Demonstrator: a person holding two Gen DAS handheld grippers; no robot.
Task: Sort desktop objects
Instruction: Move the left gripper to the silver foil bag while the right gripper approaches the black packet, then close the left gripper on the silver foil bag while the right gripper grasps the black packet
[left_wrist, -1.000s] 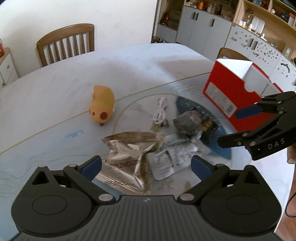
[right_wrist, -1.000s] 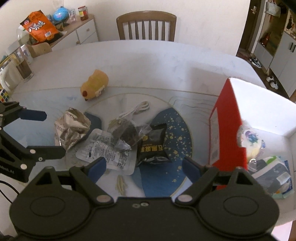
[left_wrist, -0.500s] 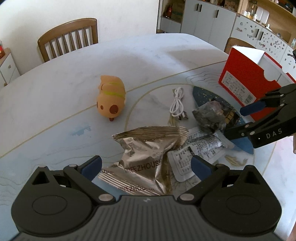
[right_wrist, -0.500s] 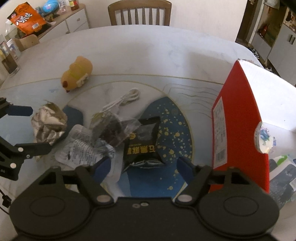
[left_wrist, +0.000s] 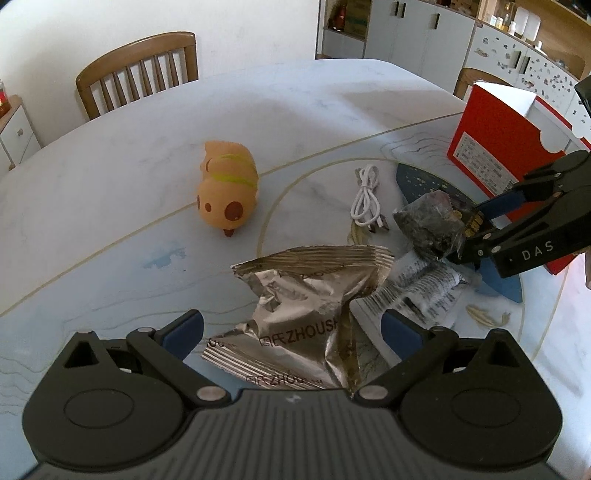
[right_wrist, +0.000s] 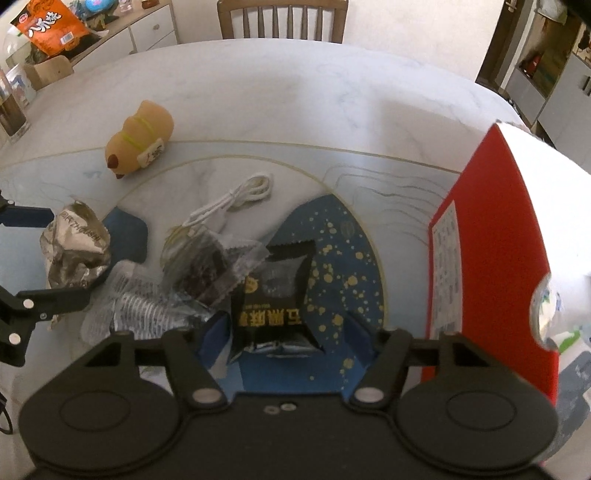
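Black snack packet (right_wrist: 275, 295), just left of the red box (right_wrist: 487, 266), looks light, crinkly and slippery to me, so I'd pinch its puffed middle as my right gripper (right_wrist: 280, 332) closes around it, left gripper (left_wrist: 291, 328) spread over the foil bag (left_wrist: 310, 306).

Orange toy (left_wrist: 227, 194) with yellow-green stripe; crinkled silver foil packet (left_wrist: 306, 321); white coiled cable (left_wrist: 365, 201); black packet (right_wrist: 275, 299) with gold print; red box (right_wrist: 487, 254), white inside; marbled white worktop (left_wrist: 295, 107) with gold-speckled navy patch (right_wrist: 340, 254)
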